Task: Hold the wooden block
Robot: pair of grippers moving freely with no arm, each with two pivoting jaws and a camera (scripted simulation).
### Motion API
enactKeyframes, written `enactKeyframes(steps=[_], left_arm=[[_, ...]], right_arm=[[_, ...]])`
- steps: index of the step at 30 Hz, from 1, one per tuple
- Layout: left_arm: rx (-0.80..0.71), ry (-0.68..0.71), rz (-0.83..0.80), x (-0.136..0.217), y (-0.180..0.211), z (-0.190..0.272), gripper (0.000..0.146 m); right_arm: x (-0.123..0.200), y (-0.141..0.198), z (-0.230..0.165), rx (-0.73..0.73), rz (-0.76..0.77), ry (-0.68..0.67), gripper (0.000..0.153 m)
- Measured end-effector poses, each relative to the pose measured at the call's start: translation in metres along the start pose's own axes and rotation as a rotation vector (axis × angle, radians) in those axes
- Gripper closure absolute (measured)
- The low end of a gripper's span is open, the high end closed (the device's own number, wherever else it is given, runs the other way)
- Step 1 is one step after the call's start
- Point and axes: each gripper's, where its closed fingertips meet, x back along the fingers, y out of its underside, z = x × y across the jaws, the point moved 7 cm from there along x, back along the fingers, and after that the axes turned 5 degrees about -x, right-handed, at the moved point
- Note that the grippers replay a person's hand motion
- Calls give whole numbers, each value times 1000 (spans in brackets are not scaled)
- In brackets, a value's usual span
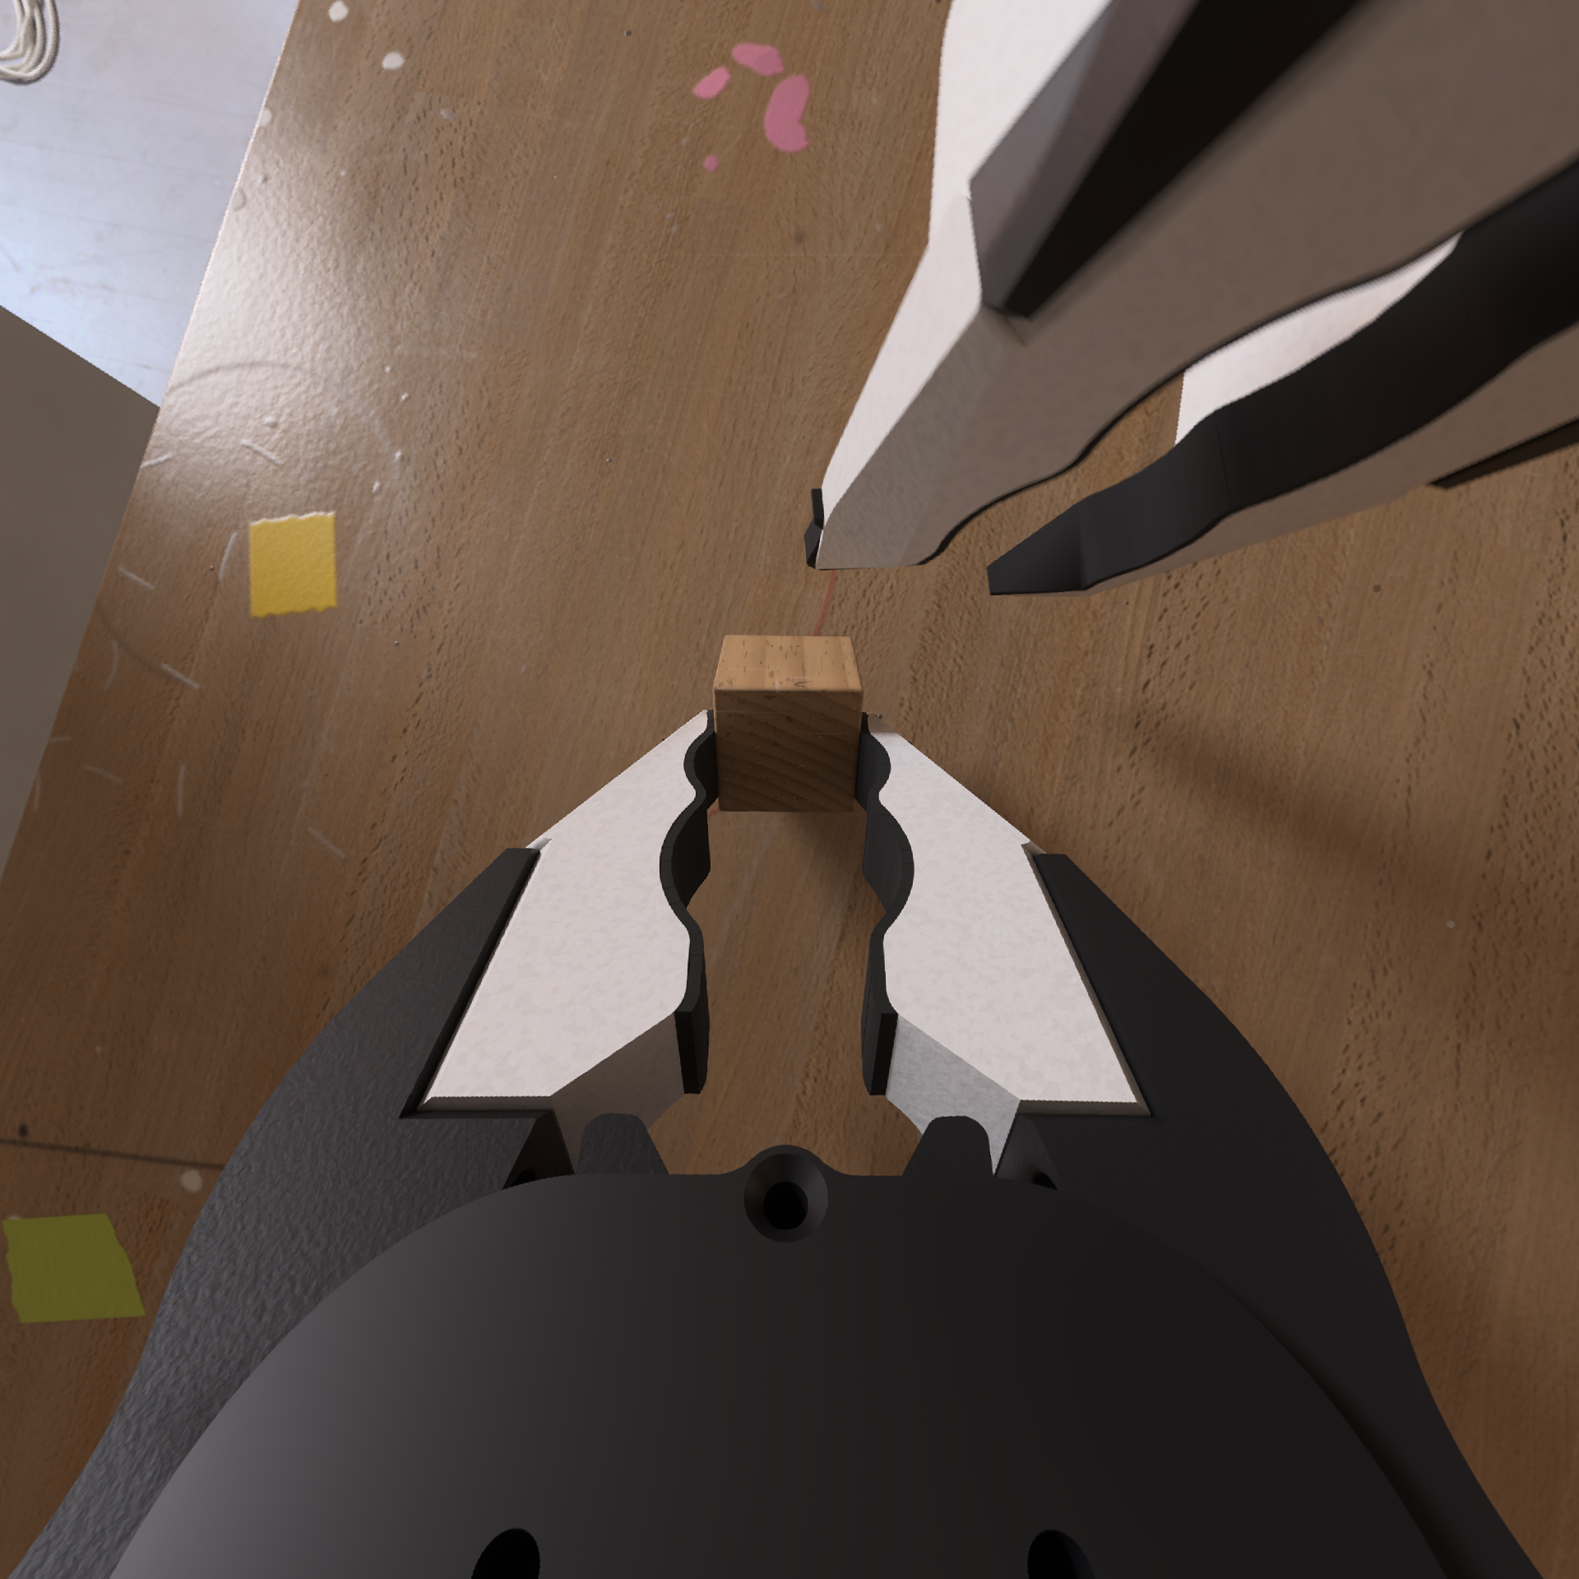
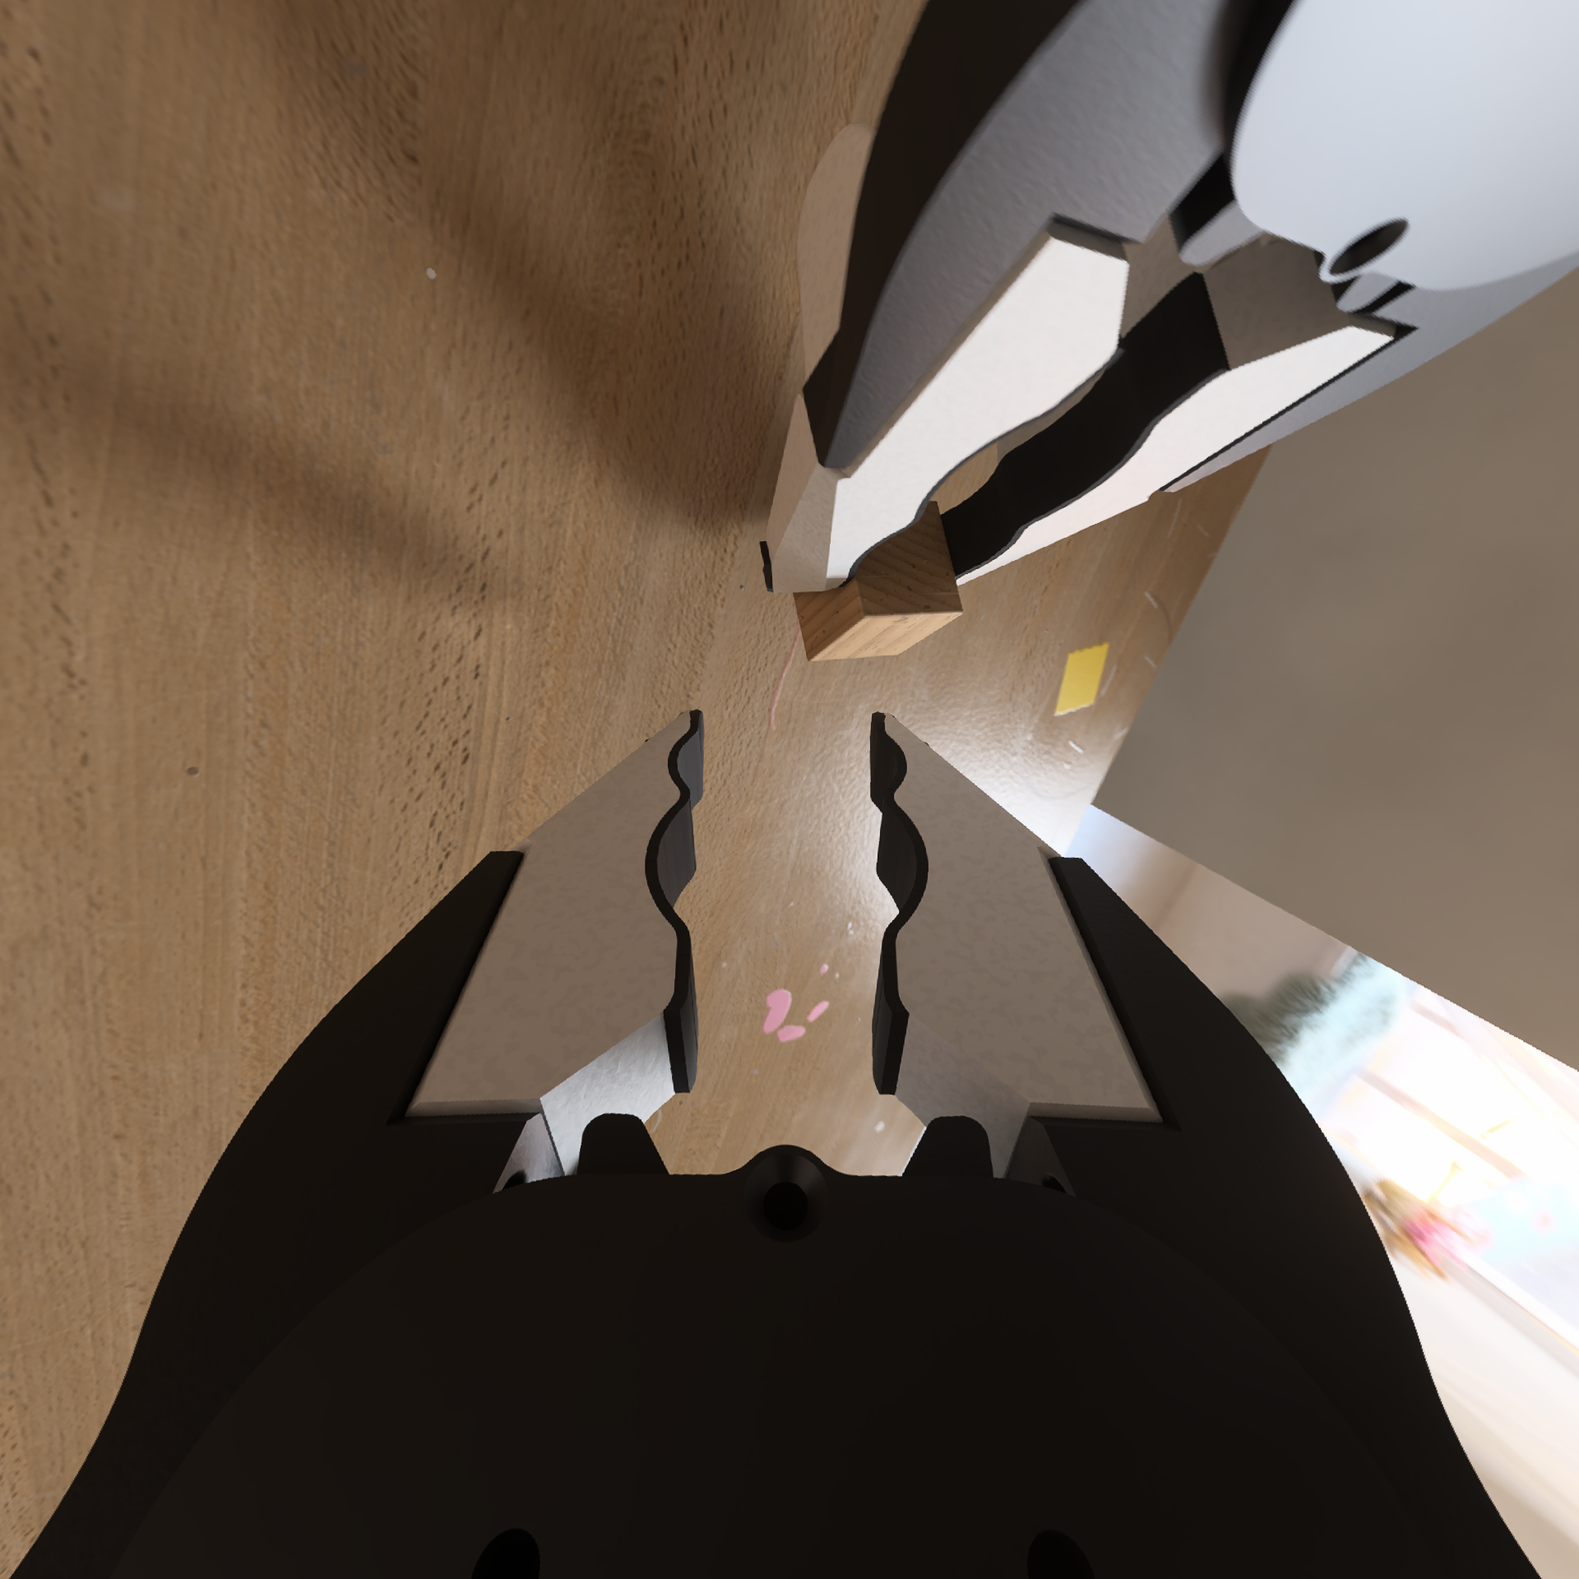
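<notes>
A small wooden block [image 1: 786,726] sits between the fingertips of my left gripper [image 1: 786,743], which is shut on its two sides over the brown wooden table [image 1: 513,427]. I cannot tell whether the block touches the table. My right gripper [image 1: 906,560] shows at the upper right of the left wrist view, pointing at the block from just beyond it, apart from it. In the right wrist view my right gripper [image 2: 786,726] is open and empty. Ahead of it, the left gripper [image 2: 863,568] holds the block [image 2: 871,619].
Two yellow tape patches [image 1: 292,564] [image 1: 68,1269] and pink paint stains [image 1: 782,102] mark the table. The table's edge [image 1: 214,282] runs along the left, with a grey-brown box [image 1: 51,513] beside it. A large grey-brown panel [image 2: 1367,683] stands at the right of the right wrist view.
</notes>
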Motion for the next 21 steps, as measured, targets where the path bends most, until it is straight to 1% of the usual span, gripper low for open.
enactKeyframes(steps=[3,5,6,7,9,10,11,16,21], left_arm=[[-6,8,5,0,1,0,115],[4,20,17,1,2,-1,115],[12,28,23,1,2,-2,115],[28,38,30,1,2,-3,115],[45,55,42,1,3,-4,115],[47,57,43,1,3,-4,115],[44,54,41,1,3,-4,115],[25,35,24,1,2,-2,115],[13,18,12,1,1,0,115]], right_arm=[[2,5,5,-62,81,-67,114],[3,8,5,-96,163,-76,116],[4,8,5,-95,199,-49,116],[4,8,4,-76,219,13,116],[5,4,-1,-2,216,143,112],[4,2,-4,33,205,184,110],[3,1,-8,53,193,192,110],[-2,1,-12,30,157,159,110],[-9,1,-14,107,111,124,112]])
